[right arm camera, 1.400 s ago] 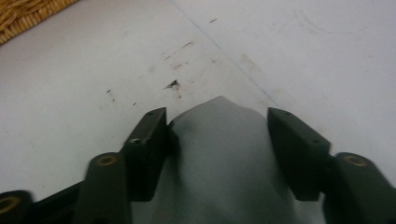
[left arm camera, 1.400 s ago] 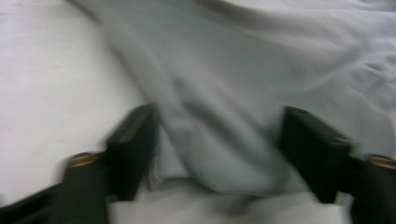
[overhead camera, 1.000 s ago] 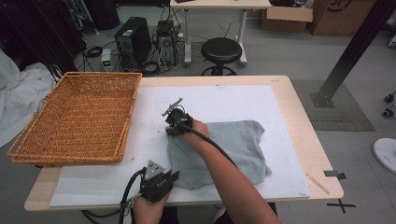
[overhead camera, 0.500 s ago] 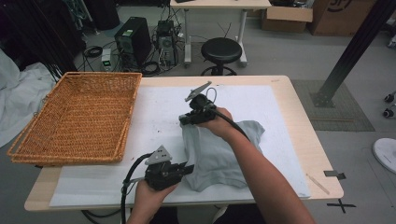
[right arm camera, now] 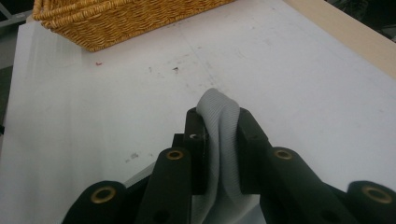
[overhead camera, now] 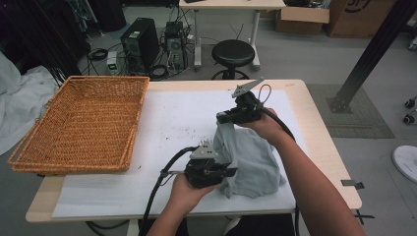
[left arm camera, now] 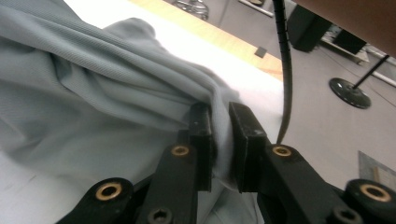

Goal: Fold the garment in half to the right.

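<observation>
Left of the work sits the wicker basket point(overhead camera: 81, 123), and right of it the grey cloth point(overhead camera: 251, 160), soft, light and likely to sag, so best held by its edges, hangs above the bench point(overhead camera: 172, 118) between the left gripper point(overhead camera: 231, 172) and the right gripper point(overhead camera: 221, 117), each clamped on a fold

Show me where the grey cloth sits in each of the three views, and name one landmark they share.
High view: the grey cloth hangs right of centre, between the left gripper and the right gripper.
Left gripper view: it covers the left half, pinched between the jaws.
Right gripper view: a small fold stands up between the jaws, low centre.
Shared landmark: the white mat under it.
</observation>
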A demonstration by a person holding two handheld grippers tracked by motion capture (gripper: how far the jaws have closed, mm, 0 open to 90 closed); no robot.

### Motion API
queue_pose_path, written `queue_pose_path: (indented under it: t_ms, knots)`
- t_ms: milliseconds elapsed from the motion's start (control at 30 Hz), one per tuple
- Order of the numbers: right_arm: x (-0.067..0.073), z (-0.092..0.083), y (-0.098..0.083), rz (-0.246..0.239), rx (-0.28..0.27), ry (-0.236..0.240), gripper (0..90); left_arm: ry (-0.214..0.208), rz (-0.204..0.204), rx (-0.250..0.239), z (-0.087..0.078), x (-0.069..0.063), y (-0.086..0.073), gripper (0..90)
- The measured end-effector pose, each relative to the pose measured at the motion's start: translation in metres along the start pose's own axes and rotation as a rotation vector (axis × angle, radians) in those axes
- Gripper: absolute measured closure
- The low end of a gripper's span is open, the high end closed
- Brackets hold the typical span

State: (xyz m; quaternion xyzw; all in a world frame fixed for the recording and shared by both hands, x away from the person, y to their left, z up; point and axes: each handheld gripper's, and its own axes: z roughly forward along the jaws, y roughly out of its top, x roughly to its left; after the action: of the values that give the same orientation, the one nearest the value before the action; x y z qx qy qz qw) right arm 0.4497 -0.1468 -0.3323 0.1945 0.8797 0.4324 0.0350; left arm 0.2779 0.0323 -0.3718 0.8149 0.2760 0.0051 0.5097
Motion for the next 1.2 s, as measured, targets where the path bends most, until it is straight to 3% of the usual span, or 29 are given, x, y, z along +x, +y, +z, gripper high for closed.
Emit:
queue_pose_path:
  t_ms: [400,833,933,967,1033,1067,1133,1200]
  knots:
    - [-0.018,-0.029,-0.029,0.03,-0.02,-0.035,77.6,-0.072,0.0,0.036,0.042,-0.001,0.016,80.5]
    - [-0.029,-0.055,-0.051,0.057,-0.023,-0.081,76.9,-0.111,0.014,0.056,0.068,-0.002,0.026,80.4]
    - [-0.03,-0.062,-0.055,0.061,-0.026,-0.095,73.2,-0.108,0.029,0.06,0.073,-0.006,0.027,79.7]
    - [-0.031,-0.064,-0.056,0.066,-0.028,-0.103,71.0,-0.108,0.037,0.051,0.074,-0.007,0.028,77.8]
    - [-0.032,-0.071,-0.06,0.073,-0.039,-0.102,61.2,-0.117,0.026,0.052,0.075,-0.007,0.03,56.7]
    - [-0.034,-0.073,-0.062,0.084,-0.043,-0.11,55.5,-0.128,0.019,0.07,0.075,-0.006,0.031,50.6]
    - [-0.037,-0.081,-0.065,0.103,-0.053,-0.128,53.8,-0.117,0.03,0.059,0.071,-0.007,0.031,44.5]
    - [-0.038,-0.09,-0.067,0.116,-0.076,-0.142,47.3,-0.113,0.009,0.047,0.066,-0.005,0.032,36.5]
